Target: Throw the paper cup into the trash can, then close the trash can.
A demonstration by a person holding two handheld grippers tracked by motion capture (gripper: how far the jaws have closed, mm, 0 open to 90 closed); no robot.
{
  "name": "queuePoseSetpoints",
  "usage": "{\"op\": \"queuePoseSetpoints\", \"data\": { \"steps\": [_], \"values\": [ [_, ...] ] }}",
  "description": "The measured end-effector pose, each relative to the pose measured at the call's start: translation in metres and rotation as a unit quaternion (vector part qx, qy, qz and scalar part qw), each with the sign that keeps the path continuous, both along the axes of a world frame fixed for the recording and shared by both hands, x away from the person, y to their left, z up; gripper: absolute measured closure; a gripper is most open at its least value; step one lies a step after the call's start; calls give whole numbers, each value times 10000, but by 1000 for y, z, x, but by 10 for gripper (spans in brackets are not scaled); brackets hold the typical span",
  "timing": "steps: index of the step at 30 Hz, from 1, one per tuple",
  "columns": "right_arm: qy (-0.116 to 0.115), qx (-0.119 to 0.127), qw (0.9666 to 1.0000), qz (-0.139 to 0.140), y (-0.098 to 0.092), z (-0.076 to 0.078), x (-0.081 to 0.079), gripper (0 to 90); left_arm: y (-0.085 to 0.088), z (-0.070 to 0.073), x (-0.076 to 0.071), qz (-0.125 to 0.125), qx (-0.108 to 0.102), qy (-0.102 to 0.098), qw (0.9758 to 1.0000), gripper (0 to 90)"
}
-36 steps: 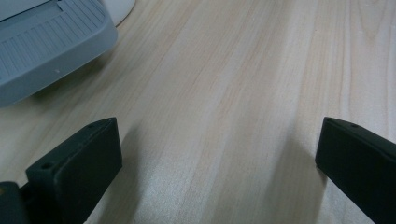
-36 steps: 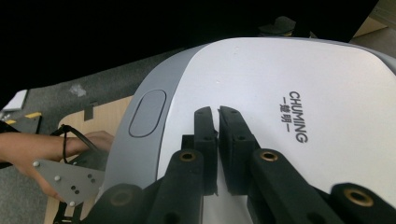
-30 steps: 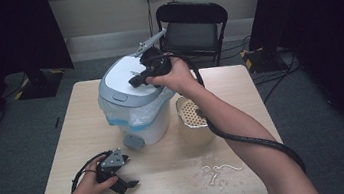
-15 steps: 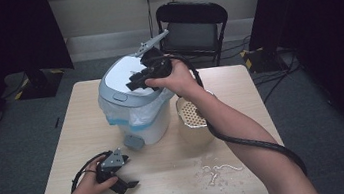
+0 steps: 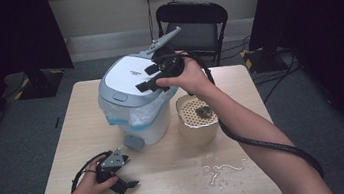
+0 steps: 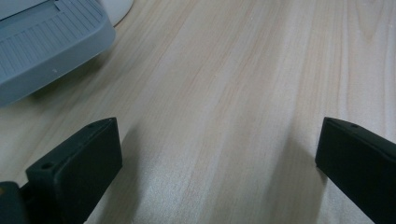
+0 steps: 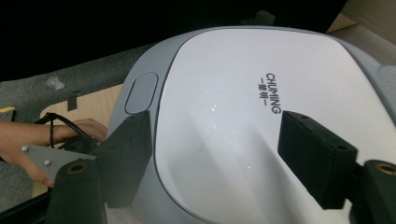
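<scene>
The table [image 5: 263, 115] carries a white bin [image 5: 136, 107] lined with a plastic bag, standing at the far left-centre, and its grey-rimmed lid [image 5: 127, 77] is down flat on top. Compared with a second ago, the lid sits the same, but the right gripper [image 5: 154, 76] is no longer clamped at the lid's far right edge: its jaws have just been opening, and it has drawn slightly away from the rim. In the right gripper view the two black jaws stand apart above the lid [image 7: 243, 116] with nothing between them, the glossy white top with its printed lettering plain in the gap. I take that as a release, so the work on the lid looks finished or nearly so, and this hand is free for whatever follows.

To the right of the bin, just beside it, stands a cream bowl [image 5: 198, 131] with a perforated insert holding a dark lump. Near the front right edge lie some white scraps [image 5: 222, 170].

The left gripper [image 5: 120, 179] rests low at the near left of the table, unmoved over the same second. Its jaws are spread wide over bare wood in the left gripper view, gripping nothing, with the bin's grey pedal [image 6: 46, 42] at the far left.
</scene>
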State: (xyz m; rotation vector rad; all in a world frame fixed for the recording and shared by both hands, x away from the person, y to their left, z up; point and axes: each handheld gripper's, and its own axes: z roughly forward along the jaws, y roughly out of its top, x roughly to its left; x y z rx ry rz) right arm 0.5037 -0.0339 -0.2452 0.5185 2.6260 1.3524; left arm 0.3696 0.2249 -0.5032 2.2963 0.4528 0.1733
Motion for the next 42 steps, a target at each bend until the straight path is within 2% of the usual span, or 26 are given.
{"op": "queuePoseSetpoints", "data": {
  "steps": [10,12,20,32,42],
  "values": [
    [-47,130,9999,-5,-16,5,-4,185,0,0,0,8,-3,-2,10000,0],
    [-93,87,9999,-34,-18,6,-6,170,0,0,0,9,0,1,10000,0],
    [-107,25,9999,-28,-28,4,-14,167,0,0,0,-3,5,6,10000,0],
    [-150,135,9998,-50,-47,7,-23,147,0,0,0,-13,-16,11,10000,0],
    [-143,24,9999,-38,-60,0,-31,147,0,0,0,-13,-16,11,10000,0]
  ]
}}
